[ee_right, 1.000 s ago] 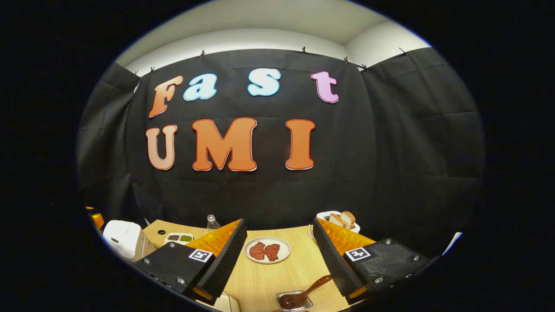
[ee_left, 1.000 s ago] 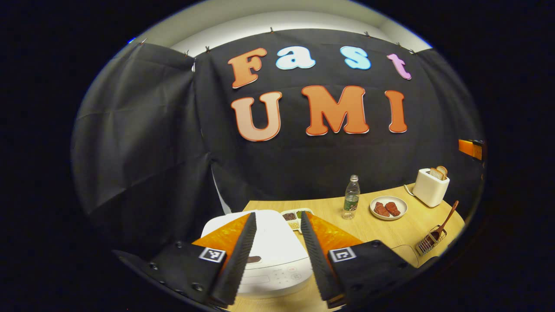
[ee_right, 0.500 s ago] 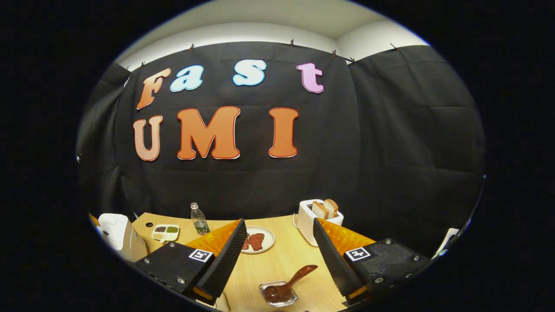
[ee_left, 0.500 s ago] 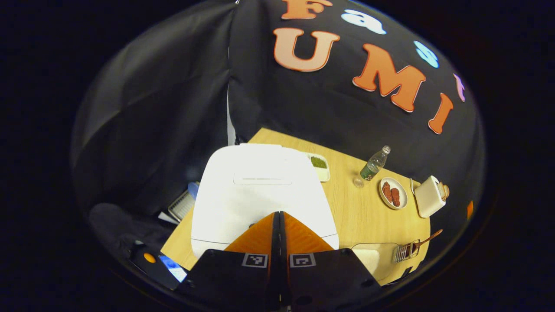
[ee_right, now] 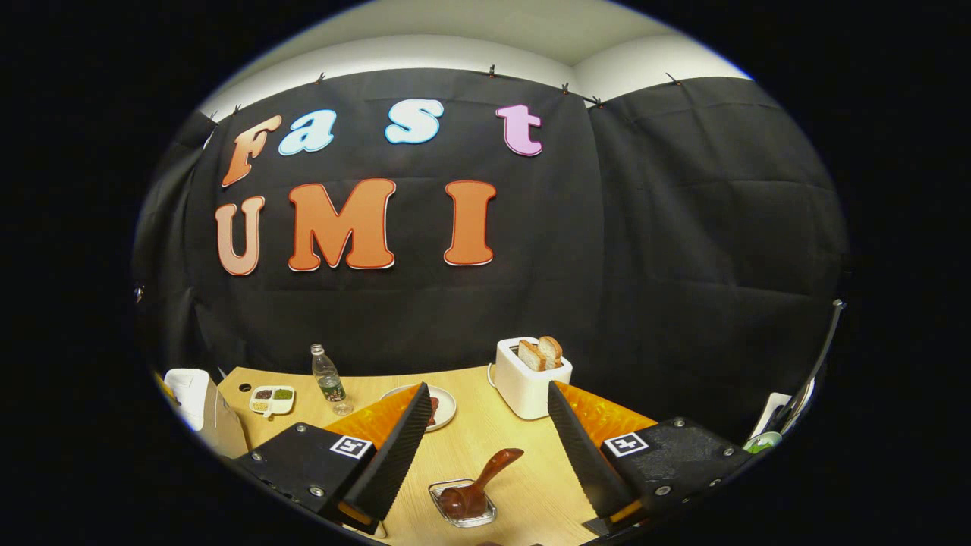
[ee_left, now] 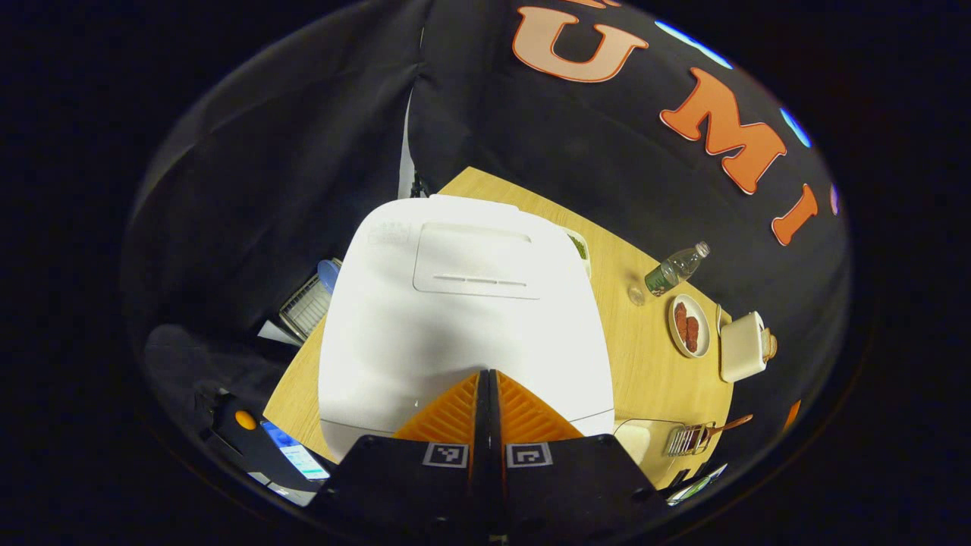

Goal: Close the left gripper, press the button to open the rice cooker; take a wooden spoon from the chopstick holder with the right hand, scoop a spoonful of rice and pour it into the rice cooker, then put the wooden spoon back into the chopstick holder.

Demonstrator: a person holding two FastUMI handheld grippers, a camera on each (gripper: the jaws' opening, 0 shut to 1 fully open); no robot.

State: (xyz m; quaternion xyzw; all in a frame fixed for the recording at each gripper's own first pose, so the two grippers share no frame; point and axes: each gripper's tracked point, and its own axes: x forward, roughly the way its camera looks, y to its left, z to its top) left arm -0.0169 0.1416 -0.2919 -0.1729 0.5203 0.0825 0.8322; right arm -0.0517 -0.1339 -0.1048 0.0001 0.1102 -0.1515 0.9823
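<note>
Both grippers differ: left gripper closed, perhaps touching rice cooker; right gripper open, empty.

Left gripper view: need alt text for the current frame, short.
The left gripper, fingers shut together, points down at the closed lid of a white rice cooker on a wooden table. Farther right on the table stand a water bottle, a plate of meat, a toaster and a wire holder with a wooden spoon.
</note>
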